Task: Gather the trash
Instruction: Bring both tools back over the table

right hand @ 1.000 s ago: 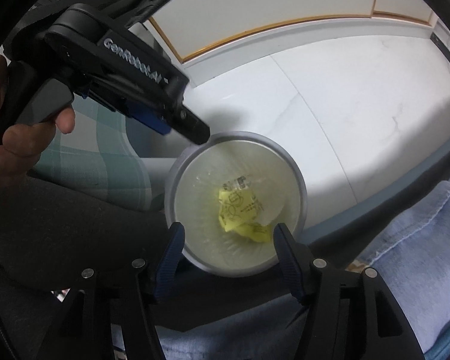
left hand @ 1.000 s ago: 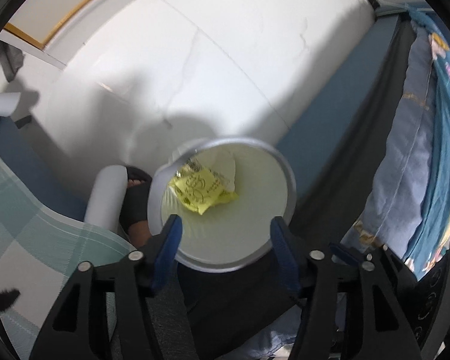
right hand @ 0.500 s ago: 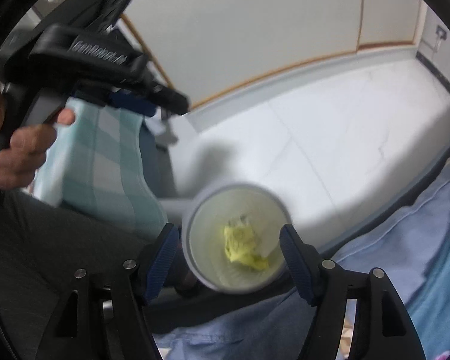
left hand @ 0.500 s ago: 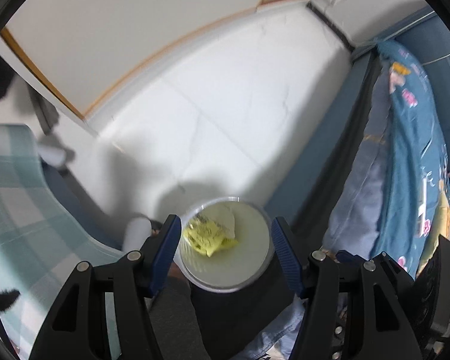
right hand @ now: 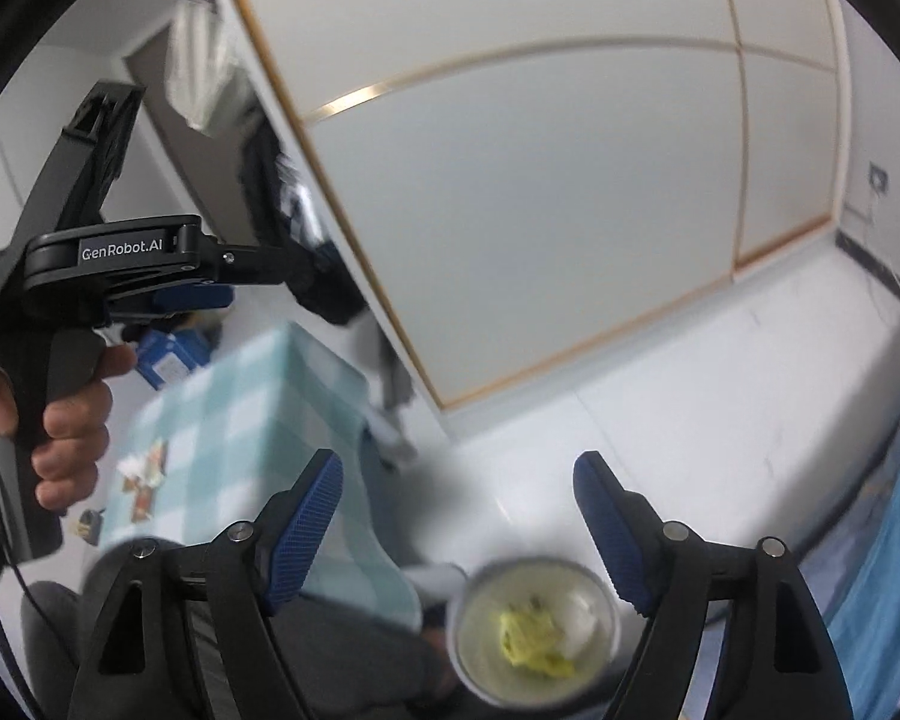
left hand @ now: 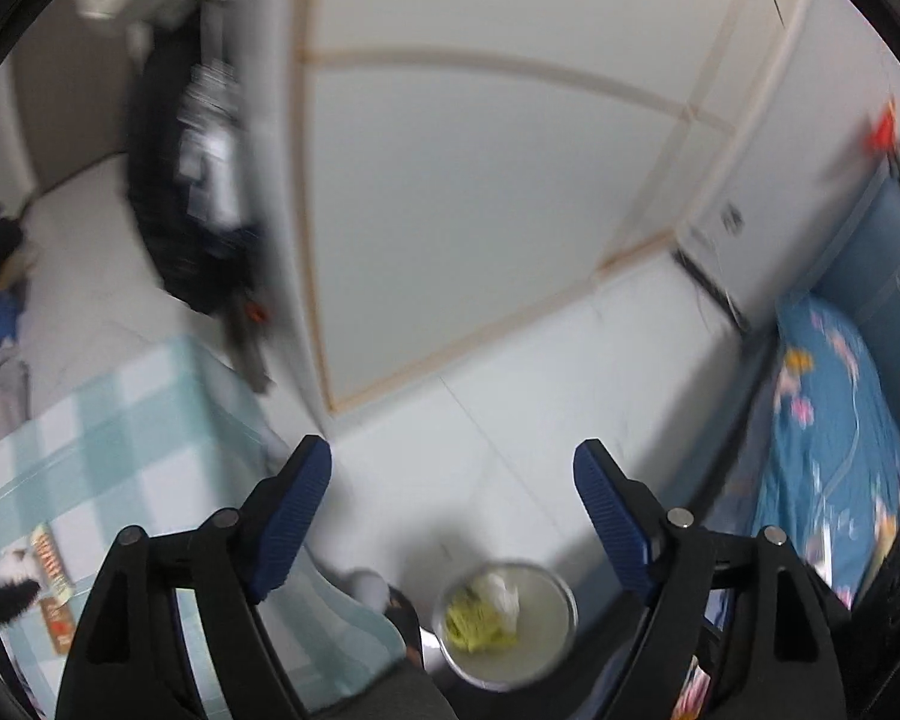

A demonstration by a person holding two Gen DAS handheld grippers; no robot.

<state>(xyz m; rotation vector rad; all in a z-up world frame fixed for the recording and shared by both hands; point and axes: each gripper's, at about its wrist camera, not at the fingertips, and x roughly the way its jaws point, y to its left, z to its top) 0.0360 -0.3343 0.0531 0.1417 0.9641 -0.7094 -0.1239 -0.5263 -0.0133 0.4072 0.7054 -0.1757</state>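
A round grey trash bin [left hand: 561, 618] stands on the white floor far below, with a crumpled yellow wrapper [left hand: 471, 621] and white paper inside. It also shows in the right wrist view [right hand: 600, 594], with the yellow wrapper [right hand: 531, 639] in it. My left gripper [left hand: 453, 516] is open and empty, held high above the bin. My right gripper [right hand: 457, 528] is open and empty, also high above it. The left gripper's body [right hand: 120, 264] shows in a hand at the left of the right wrist view.
A table with a teal checked cloth [left hand: 126, 438] is at the left, with small wrappers [left hand: 51, 576] on it; it also shows in the right wrist view [right hand: 240, 420], with scraps [right hand: 144, 474]. A bed with blue patterned bedding [left hand: 834, 432] is at the right. White wardrobe panels [left hand: 480, 210] stand ahead.
Both grippers have risen and tilted up, away from the bin, which now looks small and low in both views. The table top has come into view. Both stay open.
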